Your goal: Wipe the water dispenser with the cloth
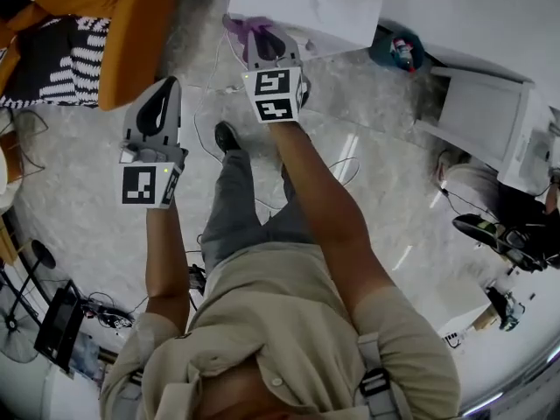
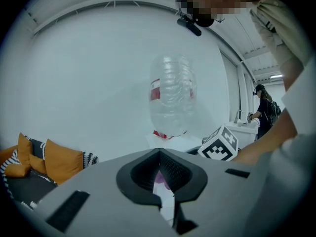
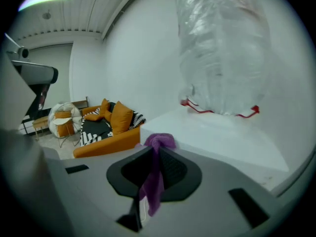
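One white water dispenser (image 3: 217, 132) fills the right half of the right gripper view, with a single clear bottle (image 3: 222, 48) upright on it at the upper right. One orange sofa (image 3: 106, 132) sits at the lower left, well apart. Of the two grippers, the right gripper (image 3: 153, 149), at low centre, is clamped on the one purple cloth (image 3: 159, 141), which is bunched above the tips, near the dispenser's top. The left gripper (image 2: 159, 154) has its jaws together.

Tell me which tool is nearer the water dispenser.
Right. The right tool, clamping the cloth, sits at the edge of the water dispenser; the left tool hangs back to its left.
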`<move>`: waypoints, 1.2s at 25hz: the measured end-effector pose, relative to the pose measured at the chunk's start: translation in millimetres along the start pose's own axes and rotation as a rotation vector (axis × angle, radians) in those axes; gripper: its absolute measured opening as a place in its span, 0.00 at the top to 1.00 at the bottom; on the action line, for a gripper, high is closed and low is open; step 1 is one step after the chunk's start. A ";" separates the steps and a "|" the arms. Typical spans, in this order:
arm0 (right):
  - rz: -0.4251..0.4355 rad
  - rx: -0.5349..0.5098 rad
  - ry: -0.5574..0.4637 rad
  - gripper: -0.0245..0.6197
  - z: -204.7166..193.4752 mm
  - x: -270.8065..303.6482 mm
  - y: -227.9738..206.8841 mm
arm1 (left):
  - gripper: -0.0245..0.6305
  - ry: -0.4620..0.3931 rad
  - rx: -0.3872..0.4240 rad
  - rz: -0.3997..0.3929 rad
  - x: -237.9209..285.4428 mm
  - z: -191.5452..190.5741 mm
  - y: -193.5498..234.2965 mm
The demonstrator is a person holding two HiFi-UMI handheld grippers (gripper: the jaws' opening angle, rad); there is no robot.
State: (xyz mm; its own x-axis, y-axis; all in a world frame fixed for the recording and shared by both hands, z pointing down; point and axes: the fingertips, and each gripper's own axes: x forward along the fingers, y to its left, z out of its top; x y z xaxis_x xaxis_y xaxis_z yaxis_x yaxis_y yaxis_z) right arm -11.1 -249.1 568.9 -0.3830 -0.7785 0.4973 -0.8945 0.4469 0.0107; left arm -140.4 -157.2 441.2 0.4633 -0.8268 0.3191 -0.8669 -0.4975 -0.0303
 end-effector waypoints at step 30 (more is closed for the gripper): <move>-0.317 0.214 -0.029 0.89 -78.3 -57.7 -135.3 | 0.94 0.003 -0.089 -0.046 28.0 -52.9 -17.4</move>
State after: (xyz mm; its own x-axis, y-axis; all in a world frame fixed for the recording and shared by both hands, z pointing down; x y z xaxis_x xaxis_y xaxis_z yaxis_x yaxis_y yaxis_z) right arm 150.0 -230.1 606.7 -0.0832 -0.8770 0.4733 -0.9964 0.0819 -0.0233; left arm -122.0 -157.8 500.8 0.5030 -0.8026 0.3208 -0.8575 -0.5098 0.0690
